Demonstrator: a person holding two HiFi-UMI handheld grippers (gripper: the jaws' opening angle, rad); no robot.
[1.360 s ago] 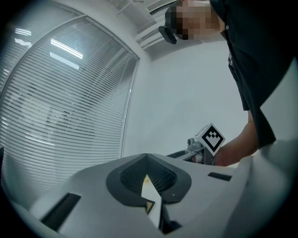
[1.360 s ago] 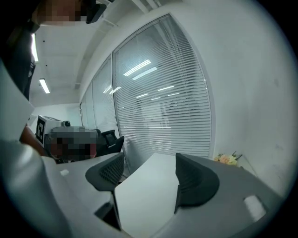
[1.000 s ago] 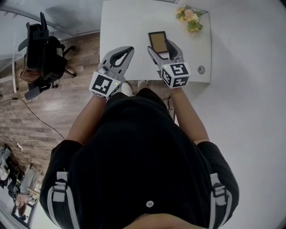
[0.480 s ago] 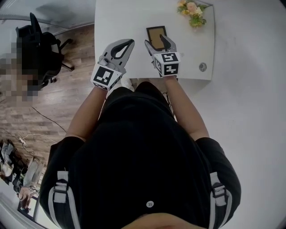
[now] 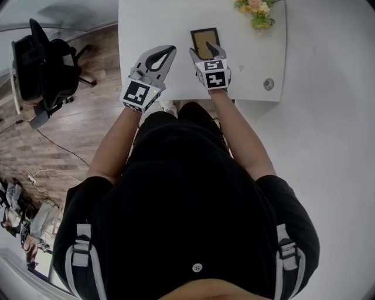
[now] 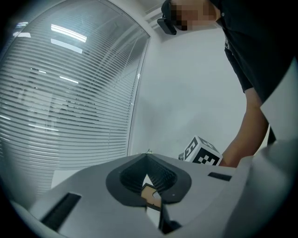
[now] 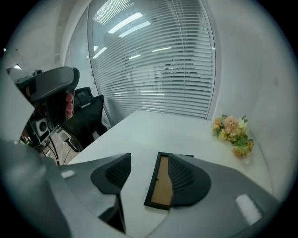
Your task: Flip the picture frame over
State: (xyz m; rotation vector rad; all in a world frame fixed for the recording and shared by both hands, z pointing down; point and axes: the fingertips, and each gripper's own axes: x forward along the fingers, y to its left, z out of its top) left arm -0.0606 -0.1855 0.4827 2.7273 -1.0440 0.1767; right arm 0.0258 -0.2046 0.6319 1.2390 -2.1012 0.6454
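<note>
The picture frame (image 5: 204, 38) lies flat on the white table (image 5: 152, 23), black rim and brown backing facing up. My right gripper (image 5: 205, 53) hangs over its near end, open, and its jaws have just been closing. In the right gripper view the frame (image 7: 159, 183) has its left rim in the gap of the right gripper (image 7: 148, 173). The right finger (image 7: 187, 179) covers the frame's right side, and neither pad presses on it. My left gripper (image 5: 170, 51) is shut and empty, left of the frame above the table; the left gripper view shows the left gripper (image 6: 148, 157) with tips together.
A bunch of flowers (image 5: 258, 13) lies at the table's far right, also seen as flowers (image 7: 233, 132). A small round cap (image 5: 268, 84) sits near the right front corner. A black office chair (image 5: 41, 64) stands on the wooden floor to the left.
Both grippers have come down toward the table. The right one now points more steeply down over the frame's near end, its jaws narrower than before. The left stays shut.
</note>
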